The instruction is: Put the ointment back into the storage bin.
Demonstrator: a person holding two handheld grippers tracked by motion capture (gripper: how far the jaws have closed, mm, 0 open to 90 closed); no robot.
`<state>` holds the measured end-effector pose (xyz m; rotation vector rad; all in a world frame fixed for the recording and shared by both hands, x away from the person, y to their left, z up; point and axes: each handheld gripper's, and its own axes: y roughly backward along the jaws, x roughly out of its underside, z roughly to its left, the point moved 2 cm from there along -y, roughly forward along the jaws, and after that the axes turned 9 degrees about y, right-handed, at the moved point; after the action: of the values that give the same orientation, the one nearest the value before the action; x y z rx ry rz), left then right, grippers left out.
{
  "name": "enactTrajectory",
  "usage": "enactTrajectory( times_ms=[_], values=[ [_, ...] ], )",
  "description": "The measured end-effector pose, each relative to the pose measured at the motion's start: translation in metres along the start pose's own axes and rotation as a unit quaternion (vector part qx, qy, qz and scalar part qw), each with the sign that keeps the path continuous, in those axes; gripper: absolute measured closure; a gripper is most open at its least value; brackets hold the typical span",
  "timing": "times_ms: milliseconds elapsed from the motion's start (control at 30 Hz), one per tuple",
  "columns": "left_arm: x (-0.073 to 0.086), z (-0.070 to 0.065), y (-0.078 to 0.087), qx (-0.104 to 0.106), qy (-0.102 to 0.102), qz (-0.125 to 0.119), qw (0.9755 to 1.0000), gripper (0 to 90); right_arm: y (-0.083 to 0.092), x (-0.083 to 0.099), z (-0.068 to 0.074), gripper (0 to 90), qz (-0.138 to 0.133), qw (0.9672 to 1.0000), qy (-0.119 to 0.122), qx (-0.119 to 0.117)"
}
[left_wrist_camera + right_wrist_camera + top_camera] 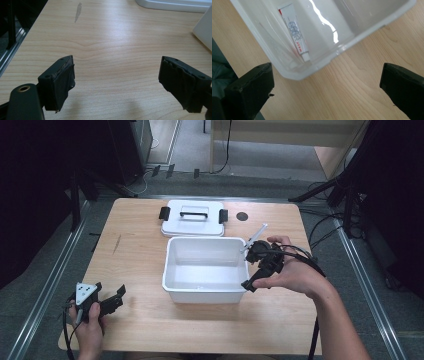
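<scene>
A white plastic bin stands open in the middle of the wooden table. In the right gripper view a small white tube with red print lies on the floor of the bin, near a corner. My right gripper is held at the bin's right wall, pointing at it. Its jaws stand wide apart with nothing between them. My left gripper rests low near the table's front left corner, well away from the bin. It is open over bare wood.
The bin's white lid, with a handle and black side clips, lies flat just behind the bin. A small dark round spot marks the table to the lid's right. Bare wood stretches ahead of the left gripper.
</scene>
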<state>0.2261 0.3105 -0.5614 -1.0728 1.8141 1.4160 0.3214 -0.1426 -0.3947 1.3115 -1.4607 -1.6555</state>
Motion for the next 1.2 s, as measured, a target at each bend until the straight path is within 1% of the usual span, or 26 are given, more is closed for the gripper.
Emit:
enactTrajectory(
  times_ms=[167,300,367,400,433,467,567,733,833,867,967,1000,1033,1100,1133,1167,1200],
  values=[
    [0.0,0.0,0.0,0.0,0.0,-0.001,1.0,14.1,0.003,0.022,-0.006,0.0,-0.006,0.9998,-0.019,0.005],
    [0.0,0.0,0.0,0.001,-0.002,0.003,1.0,14.1,0.002,0.042,-0.011,0.0,-0.007,0.999,-0.042,0.011],
    [0.0,0.0,0.0,0.001,-0.003,0.003,1.0,14.1,0.001,0.051,-0.013,0.0,-0.006,0.9987,-0.049,0.015],
    [0.0,0.0,0.0,0.0,-0.003,0.002,1.0,14.1,-0.001,0.058,-0.015,0.0,-0.005,0.9981,-0.059,0.019],
    [0.0,0.0,0.0,0.0,-0.003,0.002,1.0,14.1,-0.001,0.058,-0.015,0.0,-0.005,0.9981,-0.059,0.019],
    [0.0,0.0,0.0,0.0,-0.003,0.002,1.0,14.1,-0.002,0.062,-0.017,0.0,-0.007,0.998,-0.06,0.02],
    [0.0,0.0,0.0,0.001,-0.003,0.002,1.0,14.1,-0.007,0.075,-0.019,0.0,-0.007,0.9966,-0.075,0.035],
    [0.0,0.0,0.0,0.002,-0.002,0.001,1.0,14.1,-0.013,0.09,-0.021,0.0,-0.014,0.9938,-0.102,0.042],
    [0.0,0.0,0.0,0.002,-0.002,0.001,1.0,14.1,-0.018,0.103,-0.023,0.0,-0.014,0.9907,-0.125,0.053],
    [0.0,0.0,0.0,0.002,-0.002,0.001,1.0,14.1,-0.019,0.105,-0.023,0.0,-0.016,0.9903,-0.126,0.056],
    [0.0,0.0,0.0,0.001,-0.002,0.001,1.0,14.1,-0.023,0.115,-0.024,0.0,-0.021,0.9877,-0.141,0.066],
    [0.0,0.0,0.0,0.001,-0.002,0.001,1.0,14.1,-0.026,0.122,-0.025,0.0,-0.024,0.9853,-0.152,0.074],
    [0.0,0.0,0.0,0.001,-0.002,0.001,1.0,14.1,-0.026,0.122,-0.025,0.0,-0.024,0.9853,-0.152,0.074],
    [0.0,0.0,0.0,0.002,-0.002,0.001,1.0,14.1,-0.029,0.129,-0.025,0.0,-0.032,0.9826,-0.163,0.083],
    [0.0,0.0,0.0,0.001,-0.002,0.001,1.0,14.1,-0.033,0.136,-0.025,0.0,-0.041,0.9795,-0.174,0.092],
    [0.0,0.0,0.0,0.001,-0.002,0.001,1.0,14.1,-0.033,0.136,-0.025,0.0,-0.041,0.9795,-0.174,0.092],
    [0.0,0.0,0.0,0.001,-0.002,0.001,1.0,14.1,-0.034,0.139,-0.025,0.0,-0.044,0.9784,-0.178,0.096]
  ],
)
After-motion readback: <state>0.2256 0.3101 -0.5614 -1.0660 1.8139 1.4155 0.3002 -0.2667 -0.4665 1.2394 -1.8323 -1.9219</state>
